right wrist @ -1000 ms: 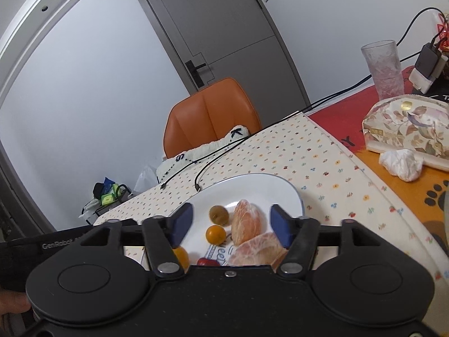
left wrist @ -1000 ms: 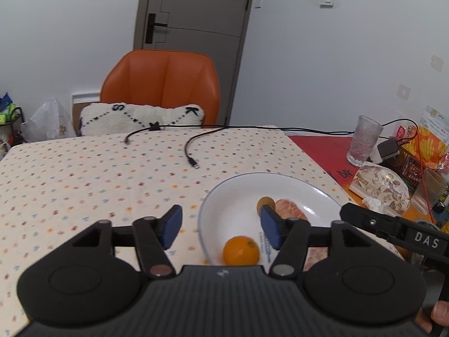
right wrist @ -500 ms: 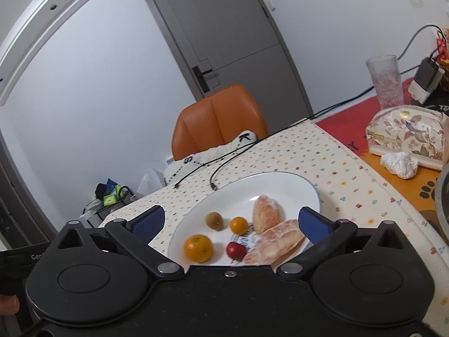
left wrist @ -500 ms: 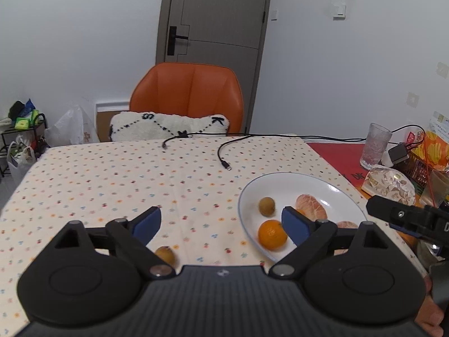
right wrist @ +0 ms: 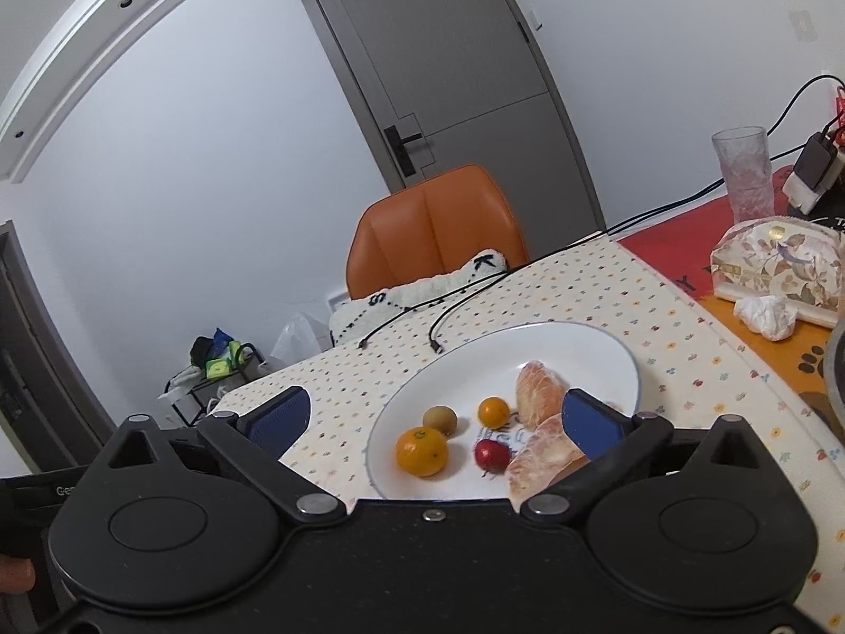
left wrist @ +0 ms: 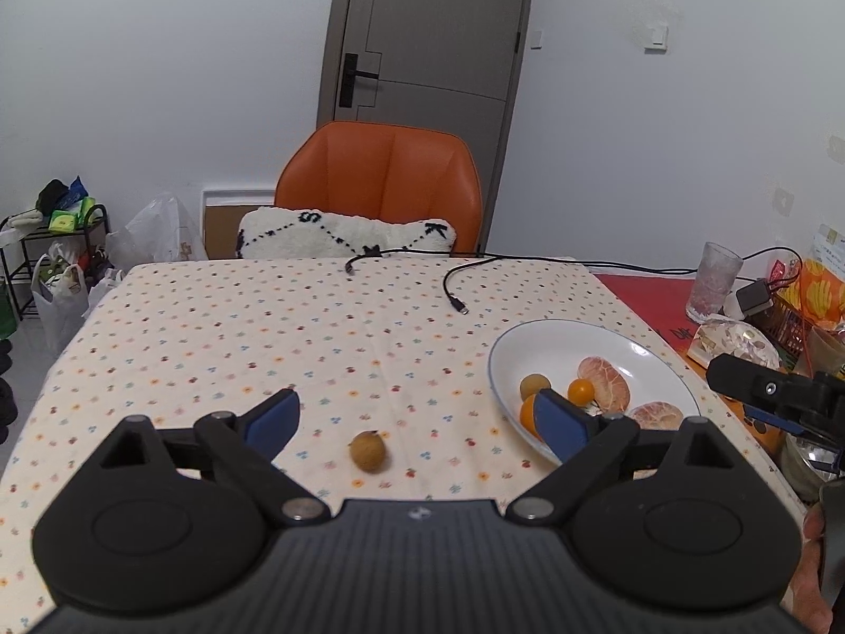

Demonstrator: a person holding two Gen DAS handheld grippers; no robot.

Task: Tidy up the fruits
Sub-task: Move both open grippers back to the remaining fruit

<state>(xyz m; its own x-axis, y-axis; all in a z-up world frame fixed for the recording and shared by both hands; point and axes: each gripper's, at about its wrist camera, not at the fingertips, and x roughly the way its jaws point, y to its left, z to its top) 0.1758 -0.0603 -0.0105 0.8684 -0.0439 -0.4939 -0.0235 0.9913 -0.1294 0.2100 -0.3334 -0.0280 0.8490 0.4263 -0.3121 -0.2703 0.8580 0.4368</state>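
Your left gripper [left wrist: 417, 415] has its fingers wide and empty, framing the small round brown fruit [left wrist: 368, 450] alone on the dotted surface [left wrist: 264, 327]. Your right gripper [right wrist: 435, 417], also wide, waits over the white plate [right wrist: 554, 338] of fruit.

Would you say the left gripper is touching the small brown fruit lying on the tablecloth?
Apart. In the left wrist view the small brown fruit lies between the open fingers of the left gripper, with bare tablecloth on both sides.

Plain white room with a grey door

Far wall [left wrist: 158, 79] white; grey door [left wrist: 422, 37] behind an orange chair [left wrist: 380, 185] holding a white cushion [left wrist: 343, 235]. Low black shelf [left wrist: 31, 243] and plastic bags [left wrist: 153, 232] at far left.
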